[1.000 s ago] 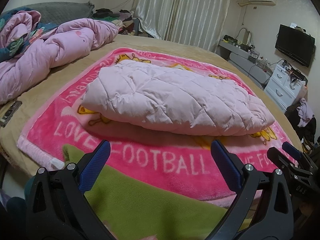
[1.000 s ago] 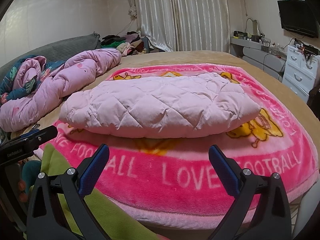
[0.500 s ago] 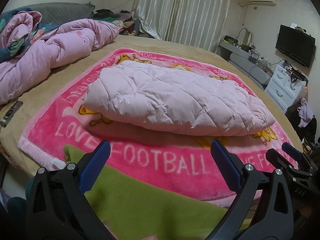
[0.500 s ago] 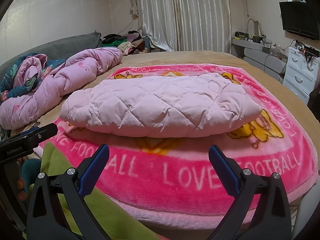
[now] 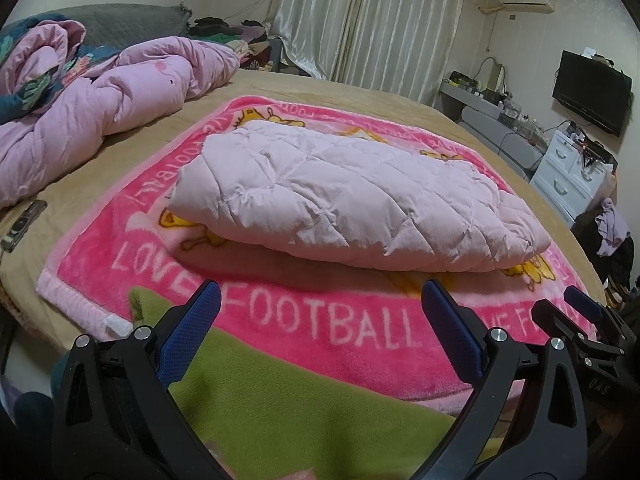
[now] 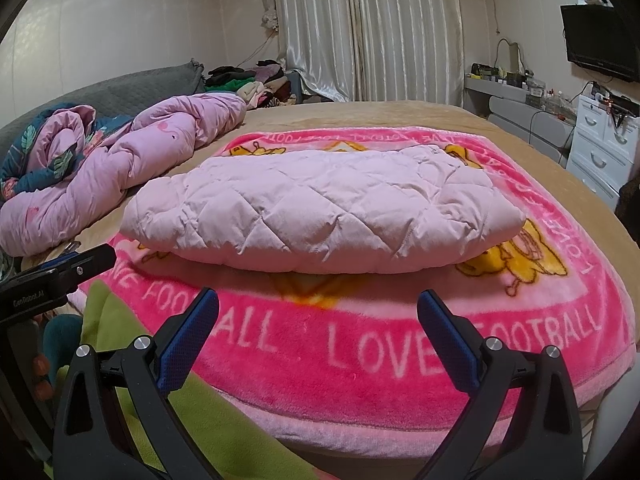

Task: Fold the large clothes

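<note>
With both the left claw [image 5: 320,320] and right claw [image 6: 318,320] released and empty, the puffy pink jacket [image 5: 352,200] ahead of them likely wants grasping at its ends for one more even fold.

Pale pink quilted jacket [image 5: 352,204] lies folded; centred on pink blanket [image 5: 320,320].

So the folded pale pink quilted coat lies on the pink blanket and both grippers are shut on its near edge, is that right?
Not quite. The coat does lie folded on the pink blanket, but both wrist views show the left gripper and right gripper with jaws open, short of the coat, holding nothing.
</note>
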Available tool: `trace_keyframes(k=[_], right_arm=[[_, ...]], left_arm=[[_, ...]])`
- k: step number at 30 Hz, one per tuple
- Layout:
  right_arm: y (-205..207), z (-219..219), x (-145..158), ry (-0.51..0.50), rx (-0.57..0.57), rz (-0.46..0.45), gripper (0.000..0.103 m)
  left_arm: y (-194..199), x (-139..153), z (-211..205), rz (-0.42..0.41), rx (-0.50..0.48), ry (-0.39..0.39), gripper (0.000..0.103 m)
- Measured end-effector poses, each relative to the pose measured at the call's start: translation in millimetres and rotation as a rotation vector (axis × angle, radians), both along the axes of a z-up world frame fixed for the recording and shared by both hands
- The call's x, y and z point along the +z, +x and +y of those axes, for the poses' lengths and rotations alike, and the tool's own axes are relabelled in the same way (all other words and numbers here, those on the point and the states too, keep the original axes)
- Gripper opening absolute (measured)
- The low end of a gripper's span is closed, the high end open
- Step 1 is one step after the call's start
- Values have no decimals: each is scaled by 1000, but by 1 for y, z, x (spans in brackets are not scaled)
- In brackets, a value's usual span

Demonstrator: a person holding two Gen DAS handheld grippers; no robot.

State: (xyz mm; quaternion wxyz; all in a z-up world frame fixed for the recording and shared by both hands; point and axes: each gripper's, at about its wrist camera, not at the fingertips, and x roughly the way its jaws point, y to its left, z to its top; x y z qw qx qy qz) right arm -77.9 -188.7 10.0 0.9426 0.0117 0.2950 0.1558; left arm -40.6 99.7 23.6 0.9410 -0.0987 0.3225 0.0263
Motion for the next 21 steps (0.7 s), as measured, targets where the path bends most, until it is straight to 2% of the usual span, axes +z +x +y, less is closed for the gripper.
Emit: trace_keyframes(k=[21], right_arm=[[-2,1,-3,-5,3,3,99]], left_arm=[[0,0,1,1,1,1,94]])
